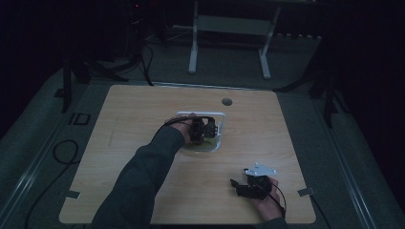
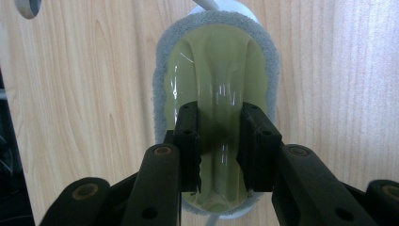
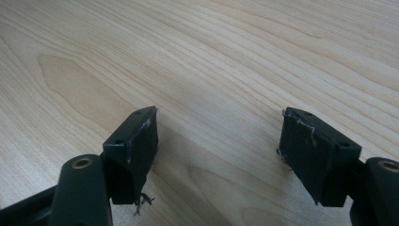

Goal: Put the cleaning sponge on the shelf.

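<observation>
An oval scrubbing sponge (image 2: 216, 70) with a grey pad rim (image 2: 161, 89) and a glossy olive-green ridge handle lies flat under my left gripper (image 2: 219, 136). The jaws are shut on that ridge from both sides. In the high view my left gripper (image 1: 203, 129) sits over a white-rimmed rectangular tray (image 1: 200, 113) at the table's middle, and the sponge is hidden beneath it. A white edge (image 2: 214, 4) pokes out beyond the sponge's far end. My right gripper (image 1: 253, 183) rests near the front right of the table, and its jaws (image 3: 219, 136) stand open over bare wood with nothing between them.
The light wooden table (image 1: 129, 124) has a round cable hole (image 1: 227, 101) behind the tray. Cables trail on the floor at the left (image 1: 64, 152). A white desk frame (image 1: 229, 43) stands beyond the table in the dark room.
</observation>
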The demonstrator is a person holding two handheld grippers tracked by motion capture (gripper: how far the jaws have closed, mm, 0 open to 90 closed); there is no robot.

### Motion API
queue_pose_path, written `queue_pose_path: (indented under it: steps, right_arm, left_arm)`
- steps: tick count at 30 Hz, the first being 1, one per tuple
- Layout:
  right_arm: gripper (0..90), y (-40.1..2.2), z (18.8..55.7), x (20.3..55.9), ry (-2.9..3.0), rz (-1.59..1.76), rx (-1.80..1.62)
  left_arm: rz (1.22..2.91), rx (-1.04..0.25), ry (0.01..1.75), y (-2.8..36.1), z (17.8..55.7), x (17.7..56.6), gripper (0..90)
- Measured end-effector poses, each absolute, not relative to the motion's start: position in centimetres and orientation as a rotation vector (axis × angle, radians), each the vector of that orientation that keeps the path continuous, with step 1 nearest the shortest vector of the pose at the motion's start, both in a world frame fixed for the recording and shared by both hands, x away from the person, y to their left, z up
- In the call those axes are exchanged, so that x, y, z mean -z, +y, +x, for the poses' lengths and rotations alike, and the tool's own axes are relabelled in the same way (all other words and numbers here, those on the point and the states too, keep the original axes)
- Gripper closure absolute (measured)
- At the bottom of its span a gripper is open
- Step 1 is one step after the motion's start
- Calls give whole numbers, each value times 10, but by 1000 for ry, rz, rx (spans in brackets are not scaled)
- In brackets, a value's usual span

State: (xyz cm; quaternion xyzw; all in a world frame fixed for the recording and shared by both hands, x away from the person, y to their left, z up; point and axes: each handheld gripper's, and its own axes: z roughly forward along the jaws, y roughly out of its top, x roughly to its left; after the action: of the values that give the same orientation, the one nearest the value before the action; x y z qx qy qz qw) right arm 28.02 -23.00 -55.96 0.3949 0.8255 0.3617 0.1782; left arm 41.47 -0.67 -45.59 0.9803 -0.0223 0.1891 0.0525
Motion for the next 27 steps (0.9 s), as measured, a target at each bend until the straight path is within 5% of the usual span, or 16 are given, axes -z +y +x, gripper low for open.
queue_pose_path:
  steps: [12,27]
  right_arm:
    - [280,-230,280,560,2335,1115,-1023]
    - [280,-230,280,560,2335,1115,-1023]
  left_arm:
    - [2993,-677,-65,-11,414,462,703]
    - [2956,-639,5,-8,409,453,548]
